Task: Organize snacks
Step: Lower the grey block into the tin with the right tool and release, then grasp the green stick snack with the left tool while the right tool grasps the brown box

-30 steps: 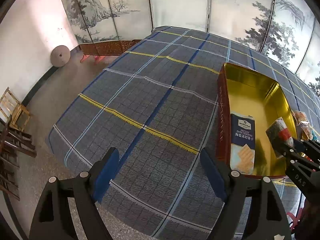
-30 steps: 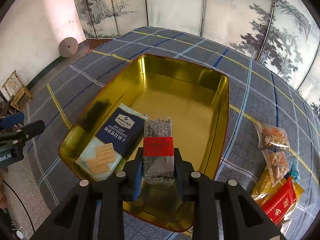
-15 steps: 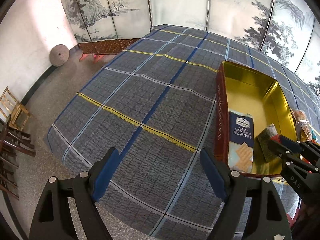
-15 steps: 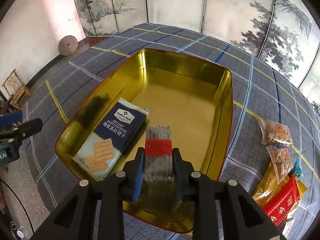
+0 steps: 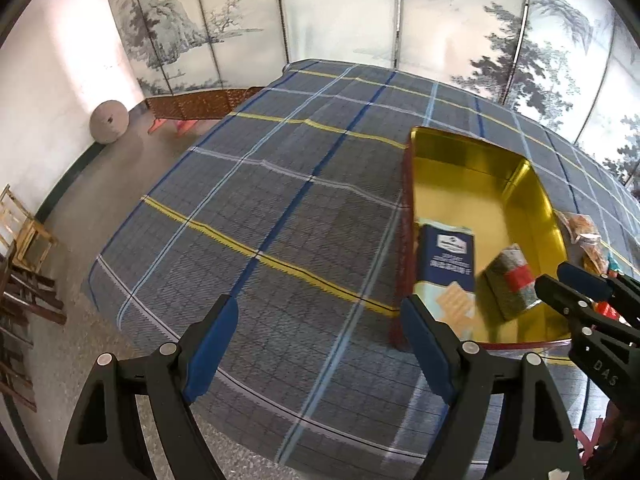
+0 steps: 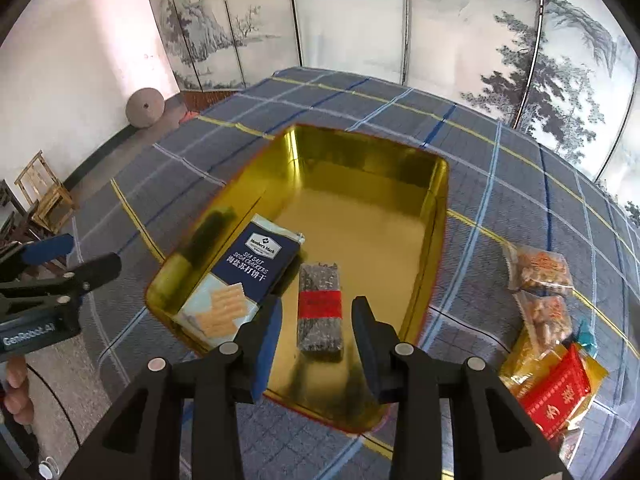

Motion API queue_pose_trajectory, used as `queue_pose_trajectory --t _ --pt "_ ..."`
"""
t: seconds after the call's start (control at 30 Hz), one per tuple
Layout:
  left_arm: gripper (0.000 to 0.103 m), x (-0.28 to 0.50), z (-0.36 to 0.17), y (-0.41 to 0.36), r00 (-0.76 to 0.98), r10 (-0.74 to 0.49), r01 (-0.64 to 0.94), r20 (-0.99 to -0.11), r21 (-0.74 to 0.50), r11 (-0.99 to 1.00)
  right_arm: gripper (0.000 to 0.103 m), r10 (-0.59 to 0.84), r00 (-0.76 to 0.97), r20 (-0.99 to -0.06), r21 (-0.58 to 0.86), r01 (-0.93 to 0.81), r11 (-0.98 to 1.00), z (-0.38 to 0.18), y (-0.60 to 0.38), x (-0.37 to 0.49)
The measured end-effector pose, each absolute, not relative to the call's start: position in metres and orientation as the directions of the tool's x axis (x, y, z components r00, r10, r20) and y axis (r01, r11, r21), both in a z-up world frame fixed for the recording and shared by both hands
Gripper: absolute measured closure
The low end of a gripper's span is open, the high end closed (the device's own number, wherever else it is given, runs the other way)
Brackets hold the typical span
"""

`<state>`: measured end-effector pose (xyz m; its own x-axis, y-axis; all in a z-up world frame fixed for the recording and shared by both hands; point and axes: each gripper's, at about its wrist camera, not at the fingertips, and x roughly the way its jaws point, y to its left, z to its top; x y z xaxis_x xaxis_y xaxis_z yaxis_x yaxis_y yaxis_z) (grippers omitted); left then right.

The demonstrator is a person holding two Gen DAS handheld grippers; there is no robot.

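Note:
A gold tin tray (image 6: 434, 216) sits on the plaid cloth and also shows in the left wrist view (image 5: 532, 184). In it lie a blue sea salt cracker pack (image 6: 248, 276) and a dark packet with a red band (image 6: 320, 308); both also show in the left wrist view, the cracker pack (image 5: 450, 256) and the packet (image 5: 514, 282). My right gripper (image 6: 316, 336) is open, its jaws on either side of the dark packet and apart from it. My left gripper (image 5: 320, 336) is open and empty over the cloth, left of the tray.
Several loose snack packets lie on the cloth right of the tray: two clear bags of orange snacks (image 6: 540, 272) and a red and gold pack (image 6: 556, 392). Painted folding screens (image 6: 400, 20) stand behind the table. Wooden chairs (image 5: 24, 240) stand on the floor at left.
My right gripper lowered the dark packet into the tray beside the cracker pack, then opened and let it go. The left gripper has barely moved.

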<state>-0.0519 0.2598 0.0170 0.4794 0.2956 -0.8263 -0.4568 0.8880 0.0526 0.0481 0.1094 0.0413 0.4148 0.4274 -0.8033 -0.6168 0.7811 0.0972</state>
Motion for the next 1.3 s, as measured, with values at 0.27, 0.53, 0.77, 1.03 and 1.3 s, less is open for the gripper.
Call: queue_pose_trajectory --t 0.27,0.53,0.77,1.03,1.3 --pt "0.022 -0.047 0.023 0.224 0.510 0.262 -0.385 -0.819 0.055 0.921 0.066 0.397 0.469 -0.789 0.080 -0.561 0.824 0.055 0.050 0.039" --pt "0.022 -0.038 0.024 0.177 0.536 0.209 -0.280 -0.818 0.061 0.958 0.066 0.272 0.524 -0.807 0.028 -0.426 0.904 0.050 -0.040 0.047" --pt "0.022 -0.031 0.016 0.135 0.535 0.143 -0.180 -0.833 0.052 0.982 0.066 0.191 0.502 -0.844 0.018 -0.329 0.944 0.023 -0.097 0.051" --pt "0.022 -0.023 0.008 0.096 0.520 0.078 -0.087 -0.850 0.038 0.996 0.065 0.183 0.462 -0.868 0.037 -0.307 0.951 -0.001 -0.117 0.058" --pt "0.021 -0.014 -0.003 0.064 0.504 0.034 0.002 -0.863 0.040 0.999 0.065 0.201 0.440 -0.875 0.050 -0.330 0.943 -0.014 -0.115 0.063"
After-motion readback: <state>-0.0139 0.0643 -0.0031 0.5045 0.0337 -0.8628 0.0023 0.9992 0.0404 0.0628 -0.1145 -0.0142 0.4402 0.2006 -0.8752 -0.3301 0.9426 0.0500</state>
